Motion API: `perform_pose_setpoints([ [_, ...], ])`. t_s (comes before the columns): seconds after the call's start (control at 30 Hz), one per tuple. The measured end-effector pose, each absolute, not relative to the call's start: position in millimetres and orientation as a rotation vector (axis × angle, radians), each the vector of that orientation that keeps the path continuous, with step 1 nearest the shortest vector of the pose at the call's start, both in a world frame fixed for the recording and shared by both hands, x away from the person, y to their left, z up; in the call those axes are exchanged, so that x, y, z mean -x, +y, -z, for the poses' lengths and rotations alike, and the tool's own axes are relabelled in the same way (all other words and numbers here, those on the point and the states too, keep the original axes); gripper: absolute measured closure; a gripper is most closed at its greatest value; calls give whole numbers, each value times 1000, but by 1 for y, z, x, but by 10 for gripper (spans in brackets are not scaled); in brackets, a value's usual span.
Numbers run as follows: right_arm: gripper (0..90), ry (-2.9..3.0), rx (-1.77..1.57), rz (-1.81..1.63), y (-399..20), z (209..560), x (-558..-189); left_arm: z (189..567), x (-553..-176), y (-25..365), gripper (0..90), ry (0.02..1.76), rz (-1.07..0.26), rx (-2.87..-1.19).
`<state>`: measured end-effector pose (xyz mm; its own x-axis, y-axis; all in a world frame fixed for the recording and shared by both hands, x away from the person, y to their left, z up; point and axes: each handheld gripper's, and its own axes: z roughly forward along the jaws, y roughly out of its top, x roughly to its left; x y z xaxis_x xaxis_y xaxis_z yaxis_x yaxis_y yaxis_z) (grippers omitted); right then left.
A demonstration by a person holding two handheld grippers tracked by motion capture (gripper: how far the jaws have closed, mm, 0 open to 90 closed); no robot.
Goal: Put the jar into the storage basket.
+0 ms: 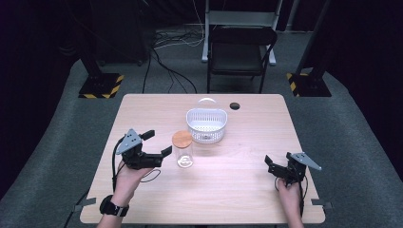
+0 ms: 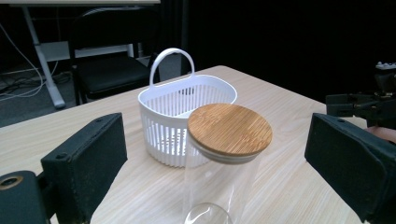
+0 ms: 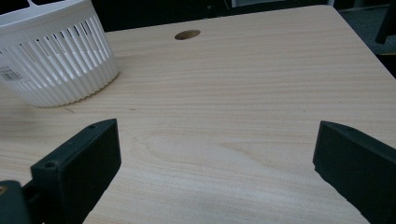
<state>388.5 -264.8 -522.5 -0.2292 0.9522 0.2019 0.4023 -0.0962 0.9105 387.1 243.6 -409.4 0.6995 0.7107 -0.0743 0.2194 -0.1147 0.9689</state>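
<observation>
The jar (image 1: 183,150) stands upright on the counter (image 1: 237,190), left of centre, just in front of the white basket (image 1: 206,124) and near it; whether the two touch is hard to tell. It is clear glass with a round wooden lid (image 2: 229,129) seated on top.

The left tool (image 1: 159,142) hovers beside the jar's left side with its jaws spread wide, and in the left gripper view the jar stands between the two pads, neither pad touching it. The step in hand looks like a grasp of the jar. To do it well, I would bring the pads level with the glass body below the lid, not on the lid's rim, where a squeeze might pop it loose. Centre the jar between the pads so both meet the glass together; a one-sided touch could tip it or push it into the basket. Close gently, since smooth glass probably slips, and lift straight up.

The right tool (image 1: 278,159) hangs over the counter's right side, well apart from the jar, its jaws spread with nothing between them.

Counted: one jar, one lid, one basket, two tools, one round hole (image 1: 234,105) in the counter, one chair (image 1: 241,47) behind it.
</observation>
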Motion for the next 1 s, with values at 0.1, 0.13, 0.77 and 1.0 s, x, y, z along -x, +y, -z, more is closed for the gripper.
perform_pose_setpoints([
  [0.1,0,1637,-1488,-1318,-265,523,-389,411,-392,235,52,748,-483,-1692],
  [0.13,0,1637,-1488,-1319,-265,522,-388,411,-393,233,52,747,-480,-1695],
  [0.77,0,1636,-1487,-1322,-265,523,-388,432,-416,201,51,742,-482,-1752],
  [1.0,0,1635,-1487,-1323,-265,523,-388,439,-420,196,61,748,-494,-1751],
])
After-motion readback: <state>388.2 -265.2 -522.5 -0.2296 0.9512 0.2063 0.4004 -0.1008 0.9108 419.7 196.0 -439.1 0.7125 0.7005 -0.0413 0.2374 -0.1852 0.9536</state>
